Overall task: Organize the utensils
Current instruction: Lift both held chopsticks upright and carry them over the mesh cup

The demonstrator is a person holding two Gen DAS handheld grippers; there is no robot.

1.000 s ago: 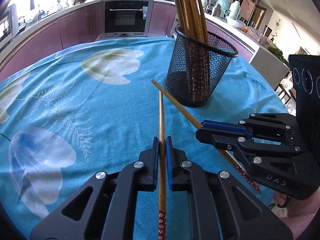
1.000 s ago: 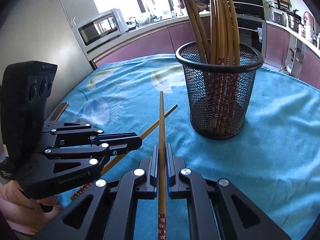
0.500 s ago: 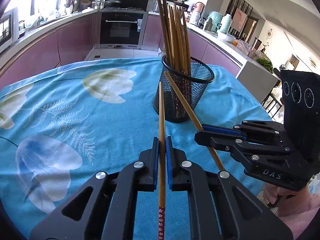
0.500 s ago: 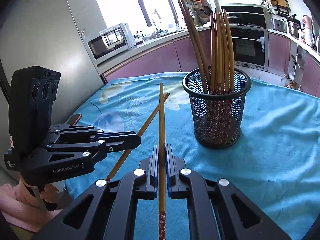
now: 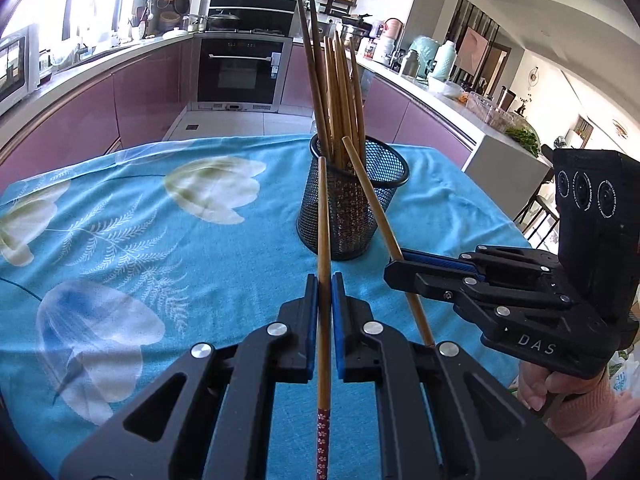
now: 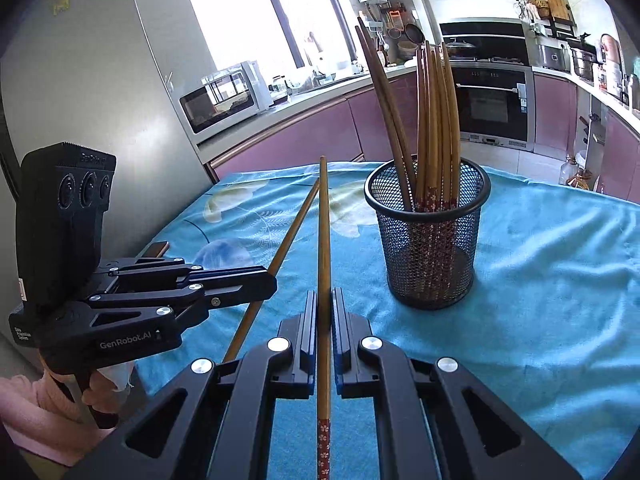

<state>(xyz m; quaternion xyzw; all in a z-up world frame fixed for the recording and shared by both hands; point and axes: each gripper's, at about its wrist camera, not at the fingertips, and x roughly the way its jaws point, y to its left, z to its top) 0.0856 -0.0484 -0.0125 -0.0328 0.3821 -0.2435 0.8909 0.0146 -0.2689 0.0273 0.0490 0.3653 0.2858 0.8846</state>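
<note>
Bare tablecloth (image 5: 120,248) around, mesh holder (image 5: 352,208) ahead, crowded with chopsticks (image 5: 336,92)

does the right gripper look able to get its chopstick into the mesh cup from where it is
Probably yes. The right gripper is shut on its chopstick, and nothing stands between it and the mesh cup. The cup's open top is already crowded with standing chopsticks, and the left gripper's chopstick crosses close by.

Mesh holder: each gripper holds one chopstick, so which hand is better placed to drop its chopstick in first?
Probably the right gripper: its chopstick tip already lies over the mesh holder in the left wrist view. The left gripper holds its chopstick slightly lower.
</note>
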